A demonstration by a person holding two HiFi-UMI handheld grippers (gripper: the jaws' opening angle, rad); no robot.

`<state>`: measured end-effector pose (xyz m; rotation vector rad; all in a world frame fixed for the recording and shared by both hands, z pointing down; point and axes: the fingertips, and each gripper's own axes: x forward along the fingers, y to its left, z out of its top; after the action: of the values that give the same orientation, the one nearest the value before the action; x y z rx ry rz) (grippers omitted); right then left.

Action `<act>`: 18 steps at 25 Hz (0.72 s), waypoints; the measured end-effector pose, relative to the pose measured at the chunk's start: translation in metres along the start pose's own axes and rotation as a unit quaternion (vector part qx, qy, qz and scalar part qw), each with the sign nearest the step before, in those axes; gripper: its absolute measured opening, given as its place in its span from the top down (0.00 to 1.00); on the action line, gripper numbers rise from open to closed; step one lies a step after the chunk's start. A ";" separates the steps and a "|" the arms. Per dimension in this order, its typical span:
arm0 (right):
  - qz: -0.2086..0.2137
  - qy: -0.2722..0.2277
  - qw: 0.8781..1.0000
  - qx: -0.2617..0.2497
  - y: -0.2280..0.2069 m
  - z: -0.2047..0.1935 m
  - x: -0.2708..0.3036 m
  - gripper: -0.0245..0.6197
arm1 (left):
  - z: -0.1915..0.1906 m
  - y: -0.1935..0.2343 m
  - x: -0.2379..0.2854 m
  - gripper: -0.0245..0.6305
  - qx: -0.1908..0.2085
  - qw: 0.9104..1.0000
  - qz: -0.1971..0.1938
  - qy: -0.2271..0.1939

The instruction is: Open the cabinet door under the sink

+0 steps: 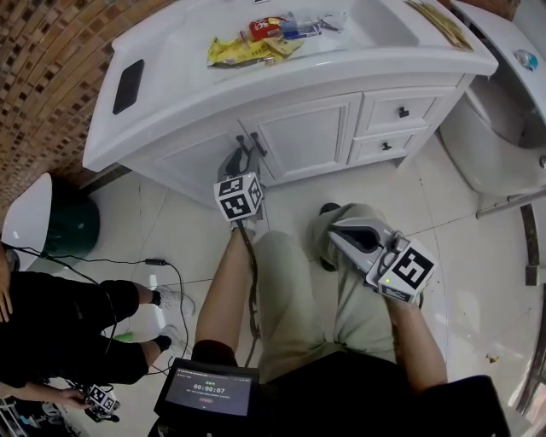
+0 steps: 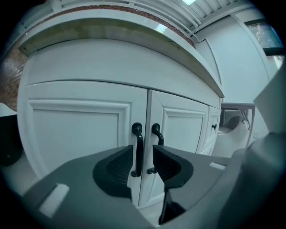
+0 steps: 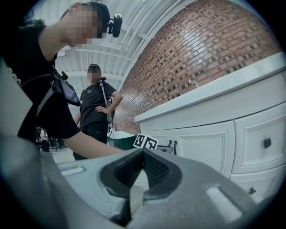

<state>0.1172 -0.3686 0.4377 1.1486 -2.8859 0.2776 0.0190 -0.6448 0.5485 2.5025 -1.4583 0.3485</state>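
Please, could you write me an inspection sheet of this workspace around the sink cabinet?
Surface: white sink top.
Job's things: both doors shut; left handle and right handle side by side.
Clutter: packets in the basin; black slab on the top.
Tongs: left tongs open, left handle between them, not gripped; right tongs shut, empty.
Cables: black cable on the floor.
Surroundings: brick wall, toilet, green bin, person.

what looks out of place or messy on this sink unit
Litter lies in the sink basin: a crumpled yellow wrapper, a red packet and clear plastic. Nothing looks spilled or broken, and both cabinet doors sit shut and straight.
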 end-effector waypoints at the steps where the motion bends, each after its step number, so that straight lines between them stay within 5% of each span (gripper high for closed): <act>1: -0.001 -0.001 1.000 0.001 -0.001 0.000 -0.001 0.97 | 0.000 0.001 0.003 0.72 -0.001 1.000 0.003 0.002; 6: -0.004 -0.002 1.000 0.005 -0.005 0.002 -0.005 0.97 | -0.003 0.006 0.012 0.74 0.004 1.000 0.018 0.015; 10: -0.005 -0.005 1.000 0.007 -0.006 0.003 -0.008 0.97 | -0.004 0.005 0.014 0.85 0.000 1.000 0.019 0.020; 18: -0.007 -0.011 1.000 0.005 -0.009 0.001 -0.010 0.97 | -0.010 0.001 0.005 0.86 0.007 0.999 0.012 0.031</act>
<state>0.1309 -0.3679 0.4375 1.1807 -2.8979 0.2806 0.0195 -0.6461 0.5599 2.4629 -1.4675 0.4386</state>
